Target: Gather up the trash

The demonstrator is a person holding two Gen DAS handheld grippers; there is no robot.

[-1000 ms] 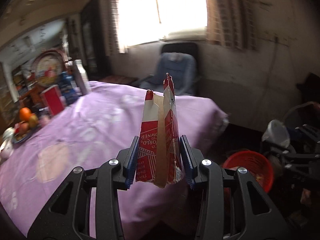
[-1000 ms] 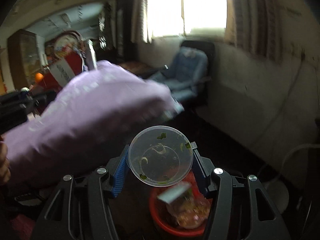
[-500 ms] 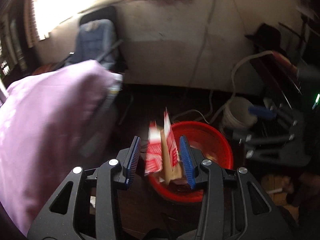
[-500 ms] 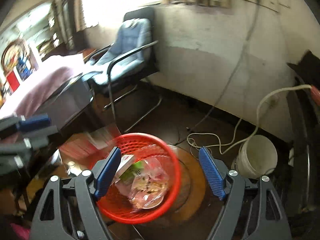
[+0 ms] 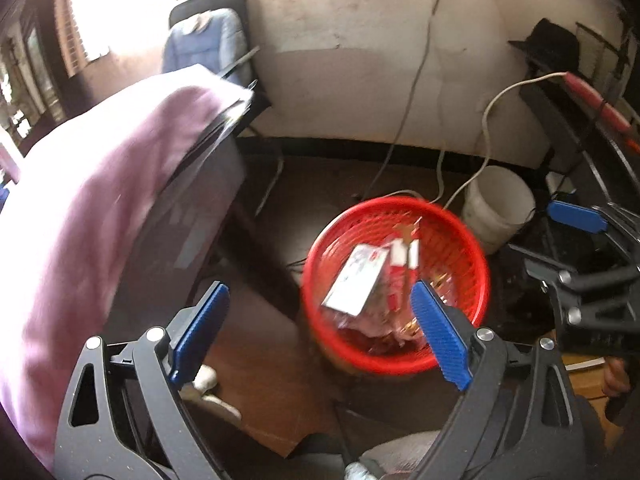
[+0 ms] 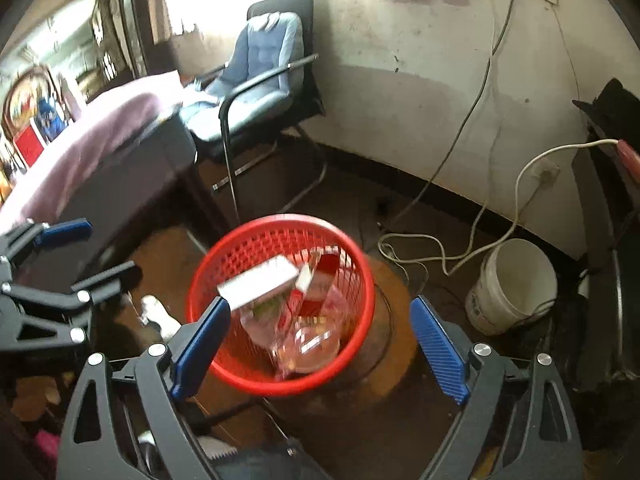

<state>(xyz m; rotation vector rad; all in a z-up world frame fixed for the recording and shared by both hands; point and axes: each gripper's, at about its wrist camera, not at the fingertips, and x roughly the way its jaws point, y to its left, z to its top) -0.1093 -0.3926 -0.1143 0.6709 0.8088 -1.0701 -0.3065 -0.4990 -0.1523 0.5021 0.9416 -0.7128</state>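
Both grippers hang over the red mesh basket (image 5: 472,248) on the floor, the left gripper (image 5: 320,332) with jaws just sprung wide and nothing between them. The right gripper (image 6: 320,340) has also just been opening, empty. The red-and-white carton (image 6: 320,280) and clear cup (image 6: 316,344) lie inside the basket.

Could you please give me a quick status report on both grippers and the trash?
Left gripper and right gripper open, empty, jaws just opened. Red-and-white carton in red mesh plastic basket. Nothing obstructing.
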